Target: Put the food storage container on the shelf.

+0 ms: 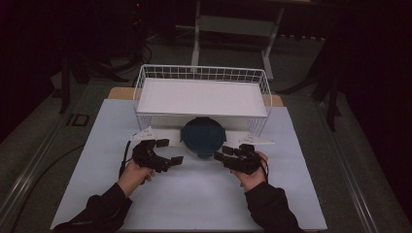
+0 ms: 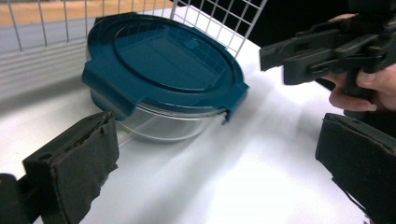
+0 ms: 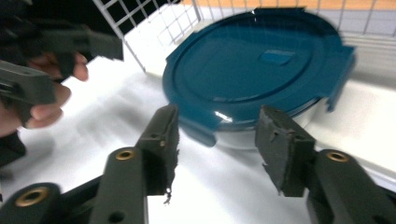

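1. While your two hands hovered on either side of it, the round container (image 1: 203, 138) sat on the white table (image 1: 194, 194), up against the front of the wire basket (image 1: 202, 97), between your left gripper (image 1: 170, 151) and your right gripper (image 1: 217, 155).
2. Your left gripper (image 2: 215, 158) was released, its jaws spread wide with nothing between them; the container (image 2: 163, 74) lay ahead of it, untouched.
3. Your right gripper (image 3: 217, 140) stood partly open; its jaws framed the near edge of the teal lid (image 3: 252, 65) but did not press on it, so you held nothing.
4. Judging by the clear bowl (image 2: 163, 128) under that lid, the body was probably glass or hard plastic: stiff, smooth, likely slippery, fairly heavy if glass, and unkind to a knock against the basket wire.
5. The lid's clip tabs (image 2: 233, 100) looked like the surest hold, since the pads could bite a flat edge there; the curved wall would have tended to slide out.
6. Being round, it had no real long axis. It stood upright, lid up, and its tabs stuck out around the rim, one towards each gripper, which gave you its only direction.
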`<state>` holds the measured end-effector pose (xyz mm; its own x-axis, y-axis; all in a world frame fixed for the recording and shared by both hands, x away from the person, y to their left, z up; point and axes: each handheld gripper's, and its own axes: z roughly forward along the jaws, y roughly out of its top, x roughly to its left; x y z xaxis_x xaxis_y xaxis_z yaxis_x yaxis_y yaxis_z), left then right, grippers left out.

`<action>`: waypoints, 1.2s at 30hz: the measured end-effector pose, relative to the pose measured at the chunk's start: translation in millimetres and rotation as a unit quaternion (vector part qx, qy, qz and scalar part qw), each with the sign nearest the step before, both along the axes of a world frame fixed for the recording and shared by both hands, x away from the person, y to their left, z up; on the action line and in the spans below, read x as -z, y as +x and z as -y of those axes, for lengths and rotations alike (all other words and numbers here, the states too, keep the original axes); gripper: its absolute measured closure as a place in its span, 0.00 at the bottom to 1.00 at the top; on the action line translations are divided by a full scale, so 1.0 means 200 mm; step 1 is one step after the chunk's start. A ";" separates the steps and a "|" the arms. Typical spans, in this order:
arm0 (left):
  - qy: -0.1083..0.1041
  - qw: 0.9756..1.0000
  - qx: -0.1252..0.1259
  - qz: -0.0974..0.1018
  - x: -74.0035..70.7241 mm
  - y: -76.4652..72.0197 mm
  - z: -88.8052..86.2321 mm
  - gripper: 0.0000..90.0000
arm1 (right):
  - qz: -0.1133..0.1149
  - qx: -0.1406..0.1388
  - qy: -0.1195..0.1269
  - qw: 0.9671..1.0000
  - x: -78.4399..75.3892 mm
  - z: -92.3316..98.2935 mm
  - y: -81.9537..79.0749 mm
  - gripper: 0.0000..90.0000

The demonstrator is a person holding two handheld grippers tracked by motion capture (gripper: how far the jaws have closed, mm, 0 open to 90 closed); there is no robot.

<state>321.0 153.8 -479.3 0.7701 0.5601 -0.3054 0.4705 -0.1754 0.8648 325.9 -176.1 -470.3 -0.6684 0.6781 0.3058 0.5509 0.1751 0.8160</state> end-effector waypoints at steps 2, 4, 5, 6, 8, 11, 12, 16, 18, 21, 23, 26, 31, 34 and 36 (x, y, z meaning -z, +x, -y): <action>-0.003 1.000 0.004 -0.002 -0.01 -0.04 0.00 0.00 | -0.009 -0.012 0.002 1.000 0.01 -0.02 -0.02 0.68; -0.006 1.000 0.009 -0.003 -0.03 -0.08 -0.01 0.00 | -0.011 -0.025 -0.006 1.000 0.02 -0.05 -0.04 0.81; -0.006 1.000 0.009 -0.003 -0.03 -0.08 -0.01 0.00 | -0.011 -0.025 -0.006 1.000 0.02 -0.05 -0.04 0.81; -0.006 1.000 0.009 -0.001 -0.04 -0.12 -0.01 0.00 | -0.012 -0.035 -0.011 0.999 0.03 -0.08 -0.05 0.97; -0.006 1.000 0.007 0.000 -0.04 -0.16 -0.02 0.00 | -0.018 -0.048 -0.017 0.999 0.04 -0.11 -0.06 1.00; 0.000 1.000 0.006 0.001 -0.04 -0.19 -0.03 0.00 | -0.023 -0.052 -0.019 0.998 0.06 -0.13 -0.05 1.00; 0.004 1.000 0.006 0.004 -0.04 -0.23 -0.04 0.00 | -0.025 -0.053 -0.022 0.998 0.07 -0.14 -0.05 1.00; 0.014 1.000 0.003 0.018 -0.02 -0.28 -0.04 0.00 | -0.032 -0.047 -0.032 0.998 0.10 -0.16 -0.01 1.00; 0.013 1.000 0.001 0.023 -0.02 -0.29 -0.04 0.00 | -0.034 -0.042 -0.038 0.998 0.12 -0.17 0.00 1.00; 0.009 1.000 0.000 0.026 -0.02 -0.30 -0.05 0.00 | -0.035 -0.039 -0.034 0.998 0.13 -0.18 0.03 1.00; 0.010 1.000 -0.002 0.030 -0.02 -0.30 -0.05 0.00 | -0.031 -0.036 -0.038 0.998 0.13 -0.19 0.04 1.00; 0.005 0.999 -0.008 0.032 0.00 -0.29 -0.06 0.00 | -0.028 -0.031 -0.039 0.998 0.13 -0.21 0.07 1.00; 0.006 0.999 -0.011 0.030 0.02 -0.29 -0.07 0.00 | -0.026 -0.023 -0.039 0.999 0.14 -0.24 0.12 1.00; 0.006 0.999 -0.013 0.033 0.02 -0.29 -0.08 0.00 | -0.021 -0.020 -0.044 0.999 0.14 -0.25 0.15 1.00; 0.009 0.999 -0.013 0.036 0.02 -0.29 -0.07 0.00 | -0.021 -0.016 -0.044 0.999 0.15 -0.26 0.17 1.00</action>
